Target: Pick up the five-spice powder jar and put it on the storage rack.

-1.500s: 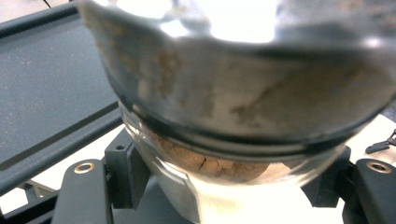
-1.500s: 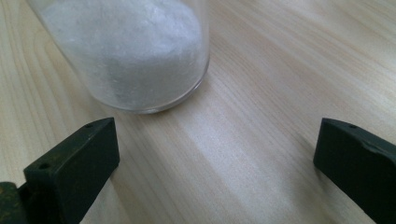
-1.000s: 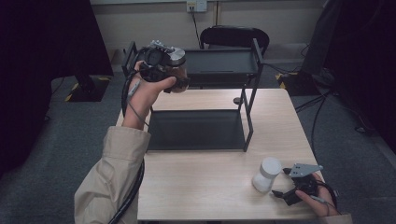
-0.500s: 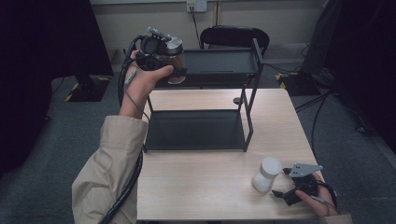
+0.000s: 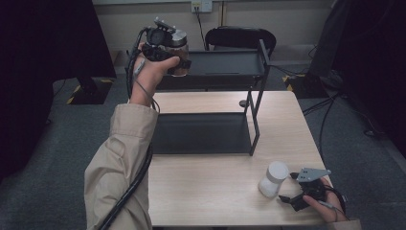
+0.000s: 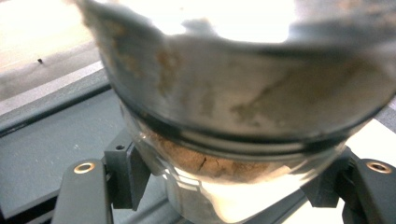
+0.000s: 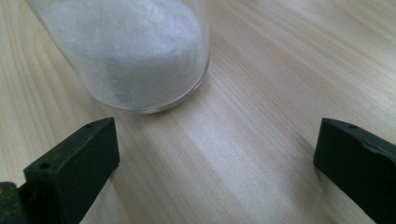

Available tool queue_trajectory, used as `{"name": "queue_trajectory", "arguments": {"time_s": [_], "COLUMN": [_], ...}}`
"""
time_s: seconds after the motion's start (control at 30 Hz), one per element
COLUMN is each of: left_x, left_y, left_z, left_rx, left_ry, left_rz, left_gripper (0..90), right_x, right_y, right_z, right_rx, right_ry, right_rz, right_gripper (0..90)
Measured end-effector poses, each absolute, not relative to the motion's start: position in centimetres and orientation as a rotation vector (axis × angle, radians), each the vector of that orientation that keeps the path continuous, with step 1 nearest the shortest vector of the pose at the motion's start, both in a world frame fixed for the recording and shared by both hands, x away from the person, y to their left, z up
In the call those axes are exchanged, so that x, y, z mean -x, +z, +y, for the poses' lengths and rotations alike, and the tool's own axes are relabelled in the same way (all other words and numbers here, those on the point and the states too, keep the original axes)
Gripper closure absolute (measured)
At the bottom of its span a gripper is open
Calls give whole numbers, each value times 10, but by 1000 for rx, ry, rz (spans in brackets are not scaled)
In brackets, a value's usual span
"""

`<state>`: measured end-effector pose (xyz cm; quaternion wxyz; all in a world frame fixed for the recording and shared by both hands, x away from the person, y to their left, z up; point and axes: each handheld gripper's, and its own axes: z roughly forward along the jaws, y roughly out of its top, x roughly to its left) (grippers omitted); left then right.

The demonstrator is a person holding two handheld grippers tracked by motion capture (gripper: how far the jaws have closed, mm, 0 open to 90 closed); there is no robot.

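Above the top shelf of the black rack [image 5: 258, 72], at the far left of the table [image 5: 210, 196], your left gripper [image 5: 178, 61] holds a glass jar with brown powder [image 5: 178, 50] up in the air; in the left gripper view its jaws press on both sides of this jar [image 6: 233, 140], below the metal lid, and the dark shelf lies under it; the jar stands roughly upright in your hand, with its lid on; near the front right corner of the table your right gripper [image 5: 289, 199] rests low, with its jaws wide apart and nothing between them; just beside it, to its left, stands a second jar with white powder [image 5: 273, 178] on the wood; in the right gripper view this white jar [image 7: 135, 56] is in front of the left jaw, near but apart from it.
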<state>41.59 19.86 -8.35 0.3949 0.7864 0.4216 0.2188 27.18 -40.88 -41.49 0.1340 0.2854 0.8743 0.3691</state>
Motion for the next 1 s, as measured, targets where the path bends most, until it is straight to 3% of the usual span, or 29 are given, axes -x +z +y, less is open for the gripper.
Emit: {"name": "queue_trajectory", "arguments": {"time_s": [1.0], "left_x": [-436], "left_y": [-98], "left_z": [186], "left_rx": [-1975], "left_ry": [568], "left_rz": [1123], "left_gripper": [302], "right_x": [-272], "right_y": [-415], "right_z": [-409], "right_rx": [-827], "right_ry": [1070], "right_rz": [2535], "right_gripper": [0]}}
